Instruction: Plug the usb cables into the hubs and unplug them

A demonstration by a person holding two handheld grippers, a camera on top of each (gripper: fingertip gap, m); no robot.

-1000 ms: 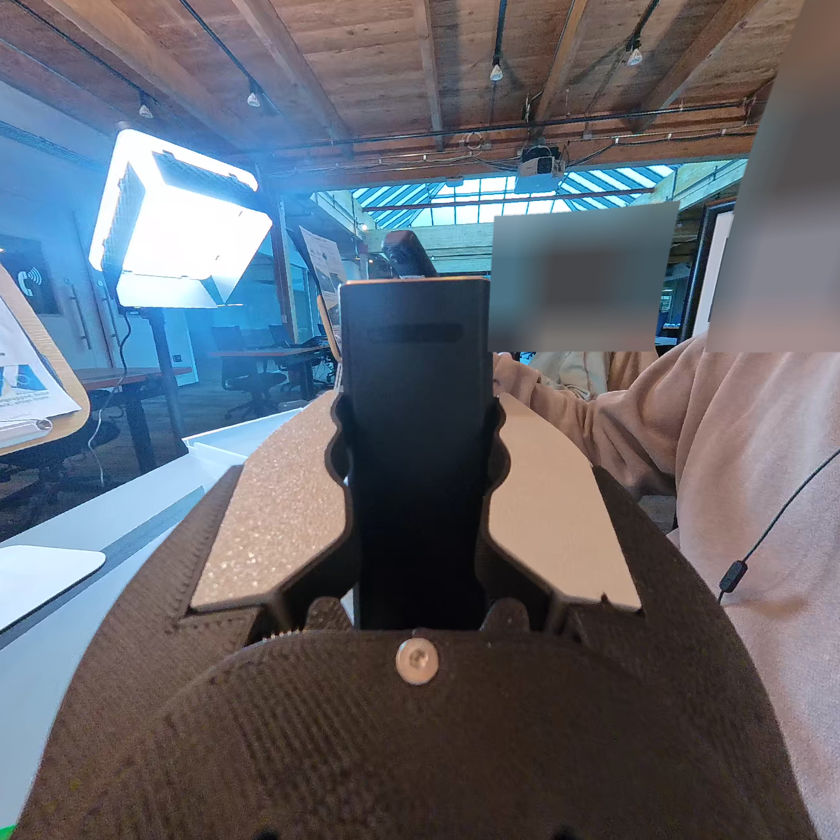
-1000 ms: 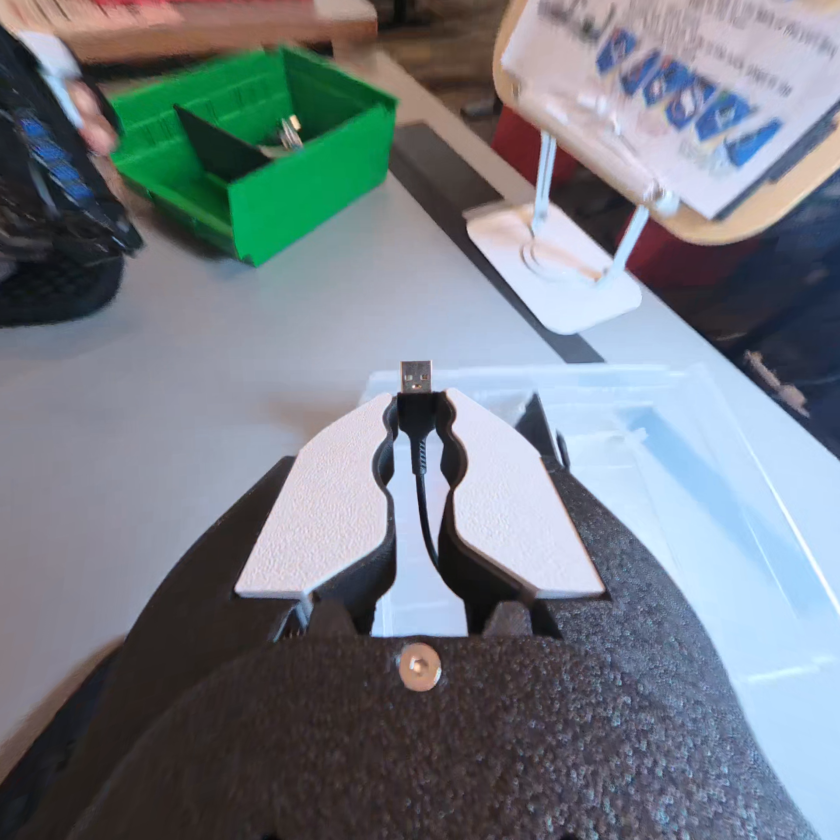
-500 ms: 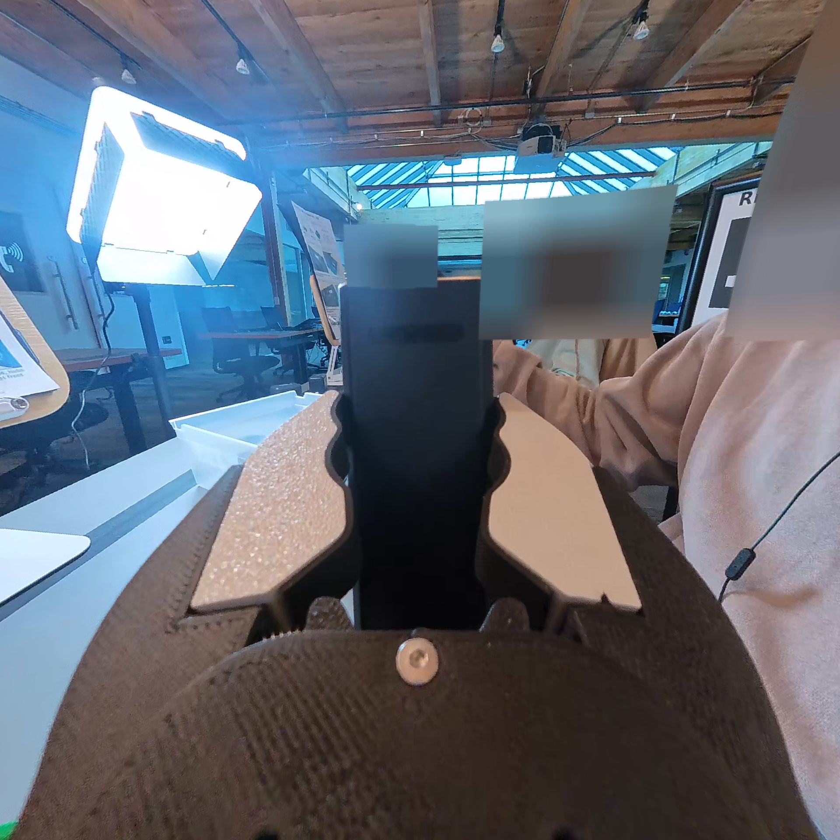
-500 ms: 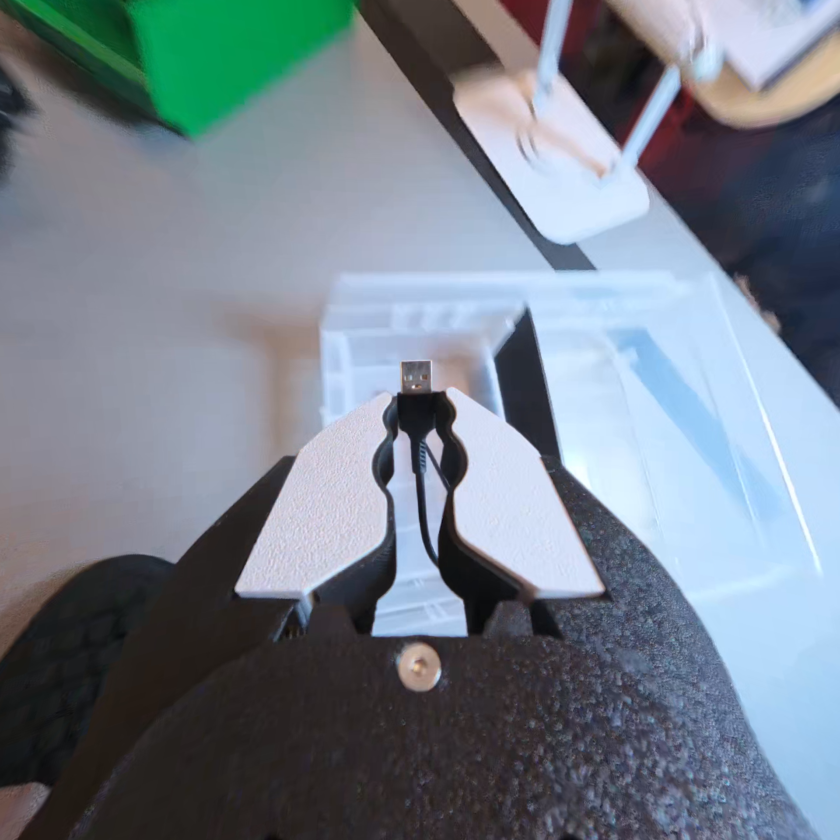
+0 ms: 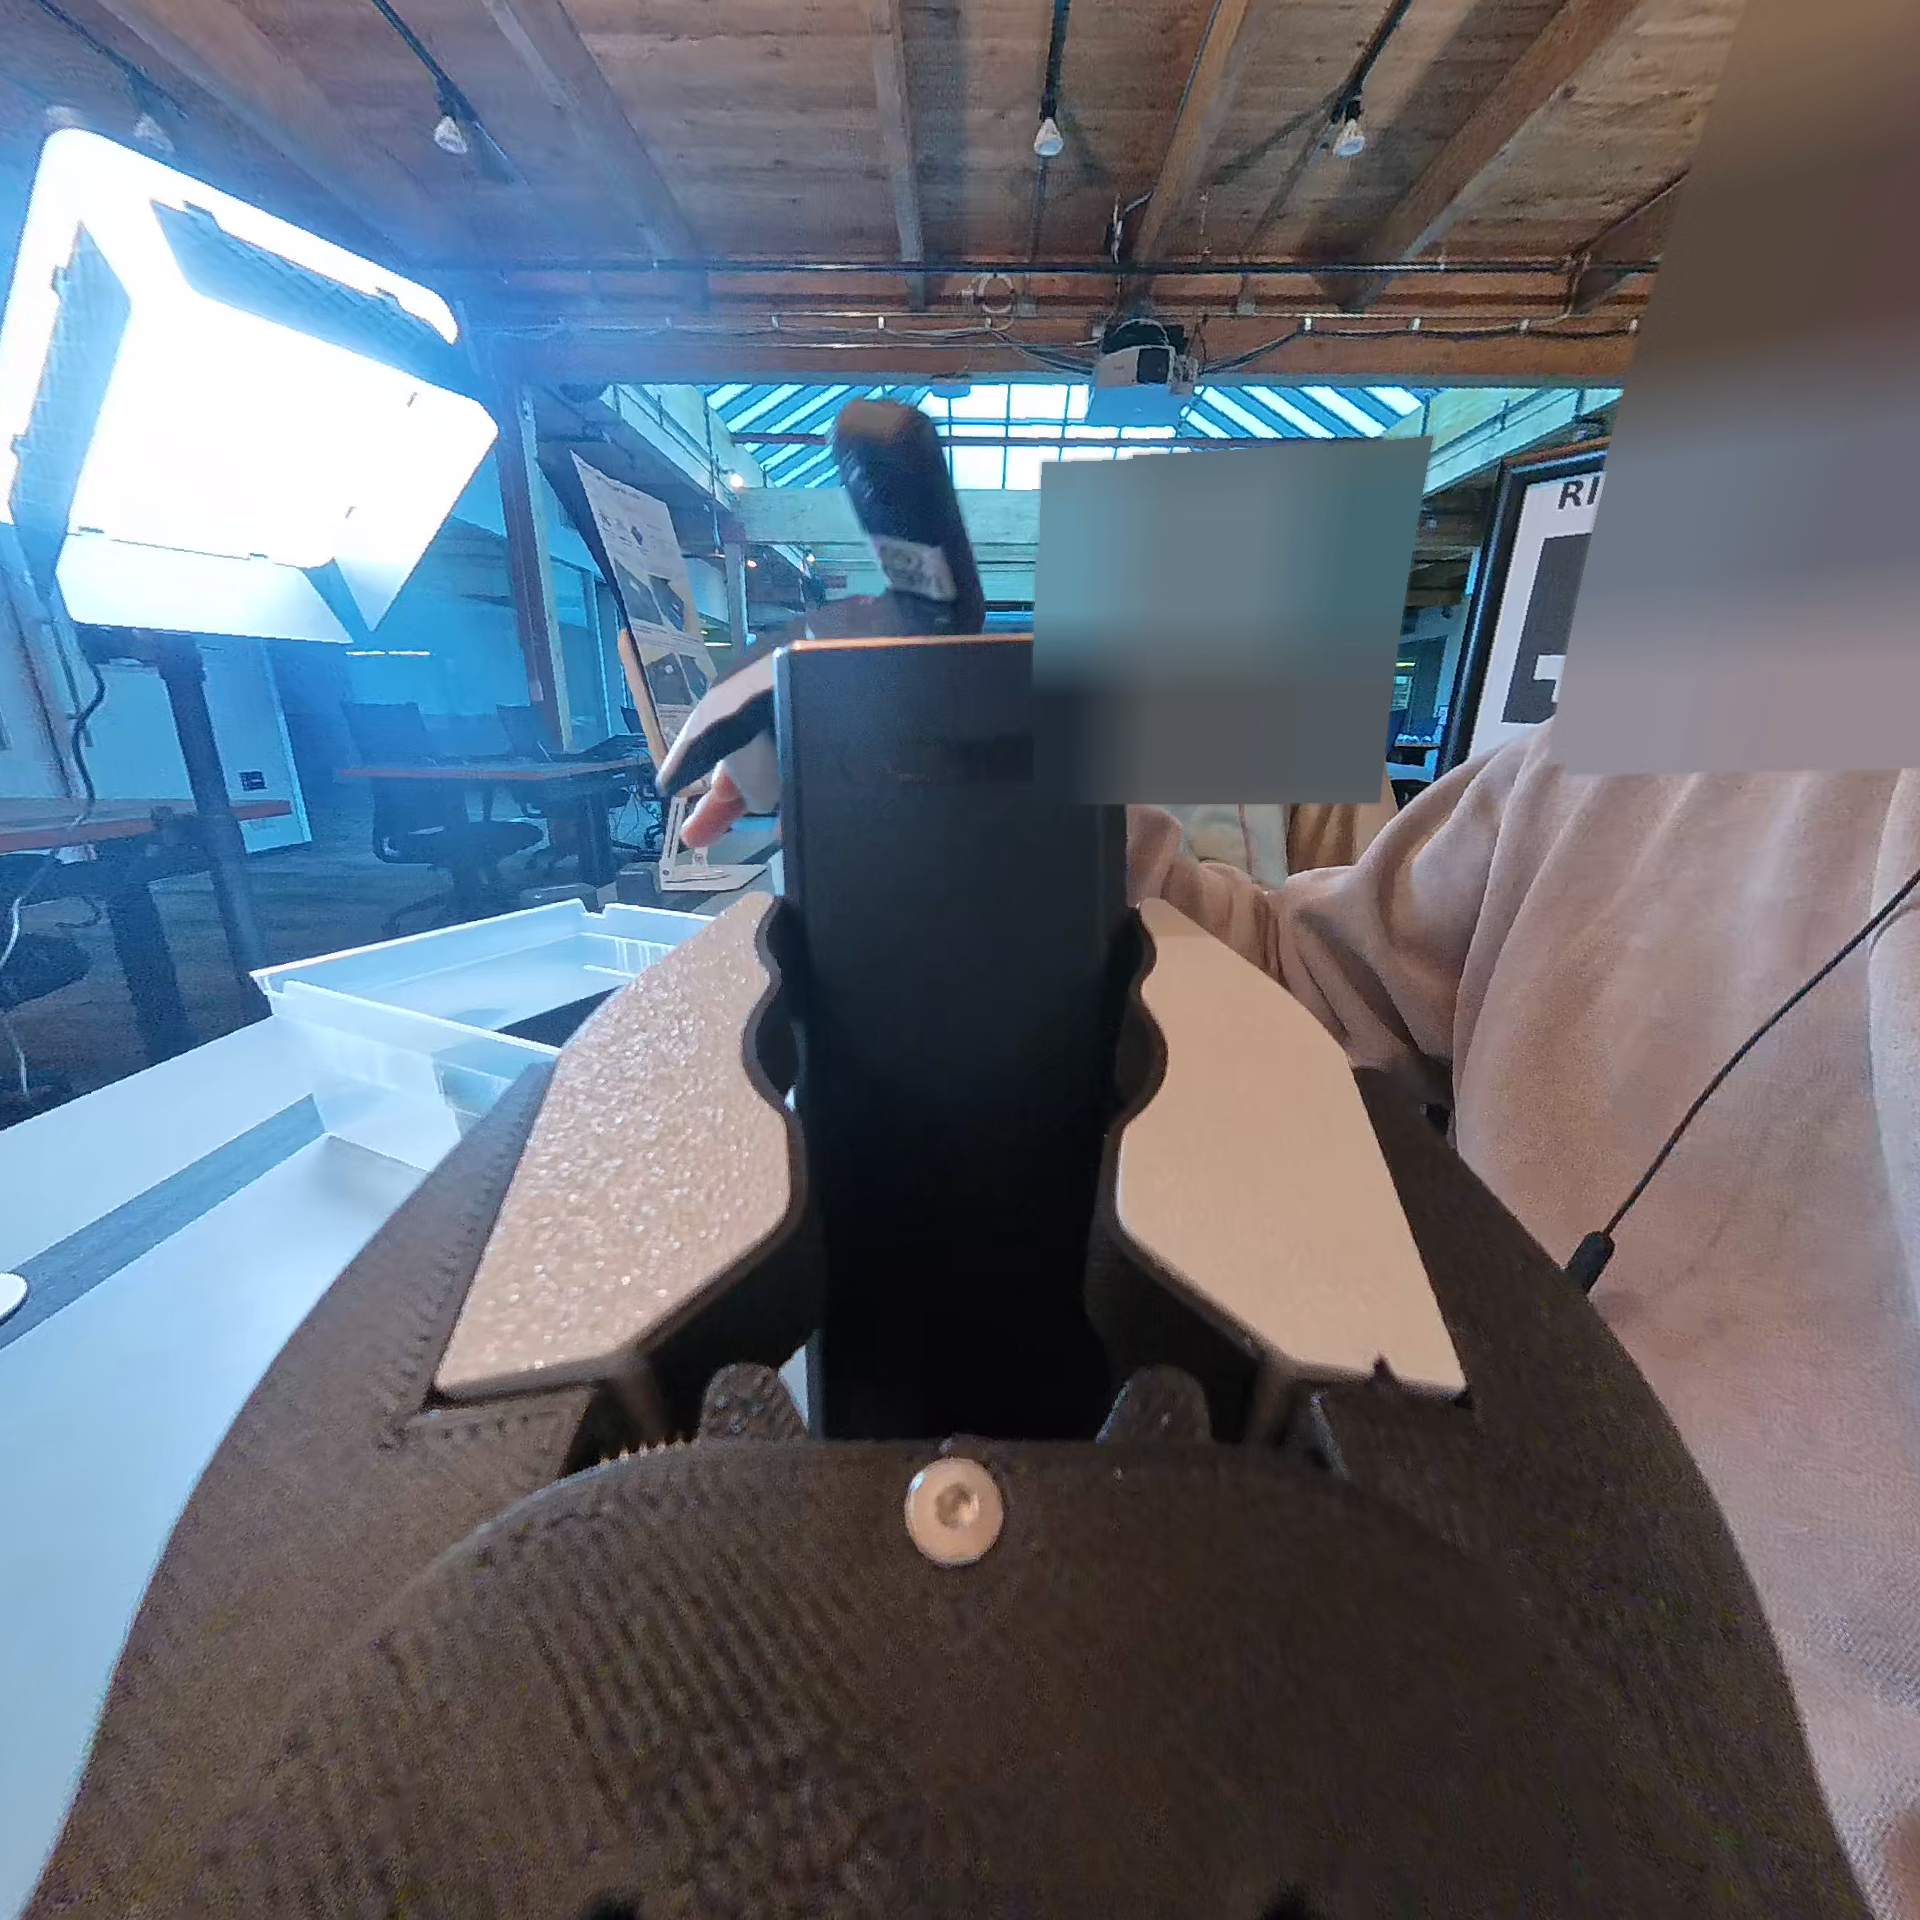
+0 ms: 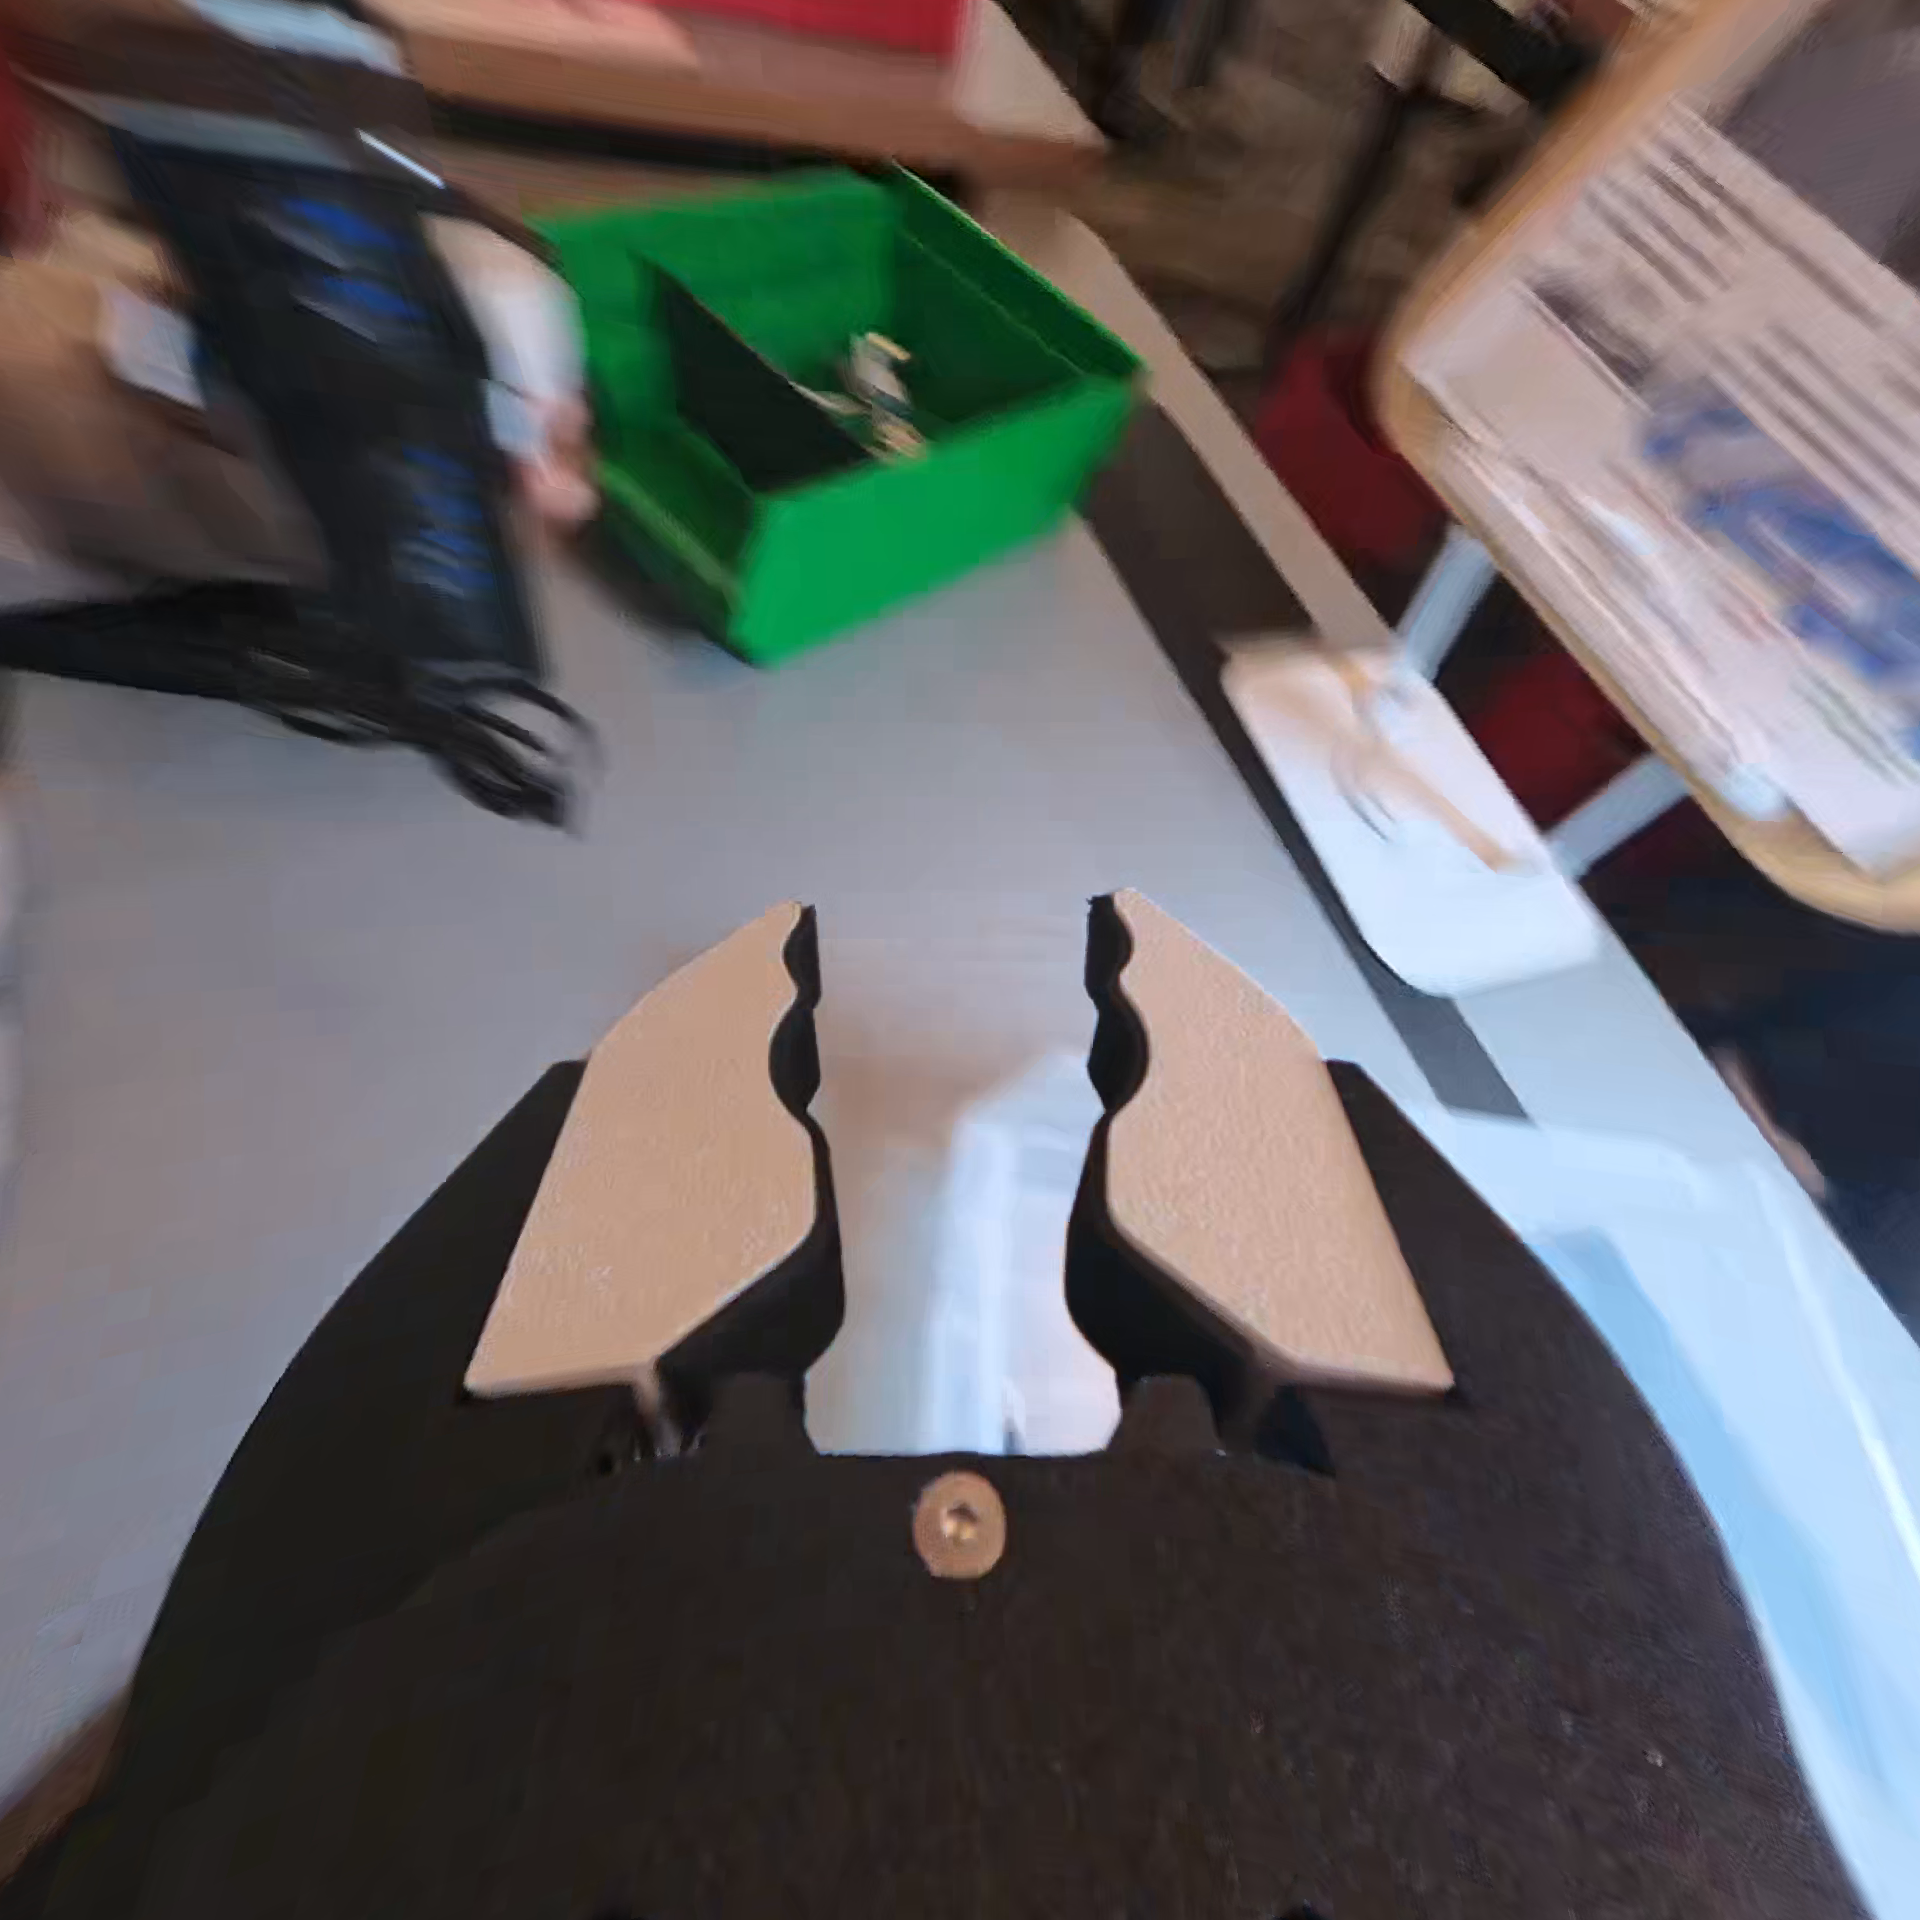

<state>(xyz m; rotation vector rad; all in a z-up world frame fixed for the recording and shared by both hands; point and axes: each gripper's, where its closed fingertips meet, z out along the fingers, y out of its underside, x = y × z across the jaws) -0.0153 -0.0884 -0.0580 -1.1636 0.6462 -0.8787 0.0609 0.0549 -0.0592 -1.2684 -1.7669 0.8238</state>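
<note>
The left gripper fingers pinch an upright black hub. Only the blurred right wrist view shows the right gripper, fingers spread and apparently empty above the grey surface, green bin beyond.

- Black hub: lower end hidden behind the left gripper's body; upper right corner under a mosaic patch
- Green bin: motion-blurred; contents too smeared to identify
- Black object with blue markings, upper left of right wrist view: blurred, cut by frame edge, kind unclear
- Clear tray: mostly hidden behind right gripper; edge cropped
- Clipboard stand: blurred, cropped at right
</note>
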